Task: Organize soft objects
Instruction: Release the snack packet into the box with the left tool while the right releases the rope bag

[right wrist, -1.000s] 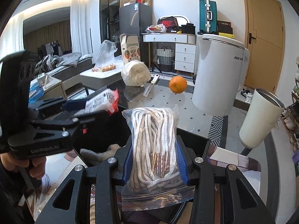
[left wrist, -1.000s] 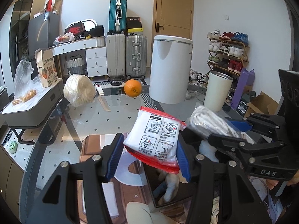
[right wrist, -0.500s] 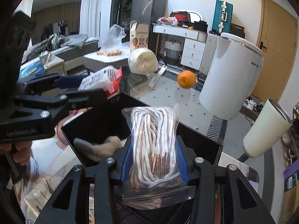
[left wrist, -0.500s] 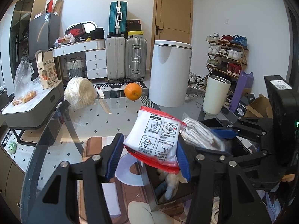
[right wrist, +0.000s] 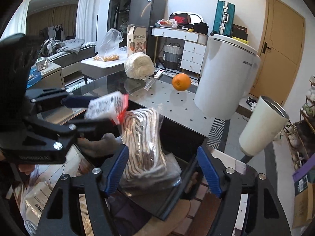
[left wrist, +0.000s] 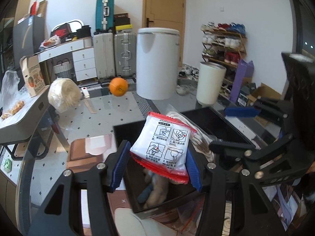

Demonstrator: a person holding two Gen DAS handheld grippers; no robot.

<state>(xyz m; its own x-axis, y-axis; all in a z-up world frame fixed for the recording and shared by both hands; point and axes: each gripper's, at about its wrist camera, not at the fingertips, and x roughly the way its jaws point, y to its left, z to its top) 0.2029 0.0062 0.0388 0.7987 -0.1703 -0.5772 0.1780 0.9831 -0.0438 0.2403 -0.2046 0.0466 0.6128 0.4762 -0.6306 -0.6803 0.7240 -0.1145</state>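
Two grippers over the black box (left wrist: pixel 214 122)

Left gripper (left wrist: pixel 155 166) jaws grip the white packet (left wrist: pixel 163 145); right gripper (right wrist: pixel 161 169) jaws are opening (the rope bag (right wrist: pixel 143 137) is loose between them).

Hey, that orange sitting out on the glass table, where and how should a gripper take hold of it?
Grip the orange across its widest middle, coming down from above. It is round and smooth, so pads off centre would likely slip. It sits apart from the knife and the white bundle, so both sides look free.

the packet (left wrist: pixel 164 145) is white with red edges, the rope bundle (right wrist: pixel 143 137) white-and-brown striped, the box (left wrist: pixel 216 122) black, the orange (left wrist: pixel 118 86) orange, the gripper pads (left wrist: pixel 192 169) blue.
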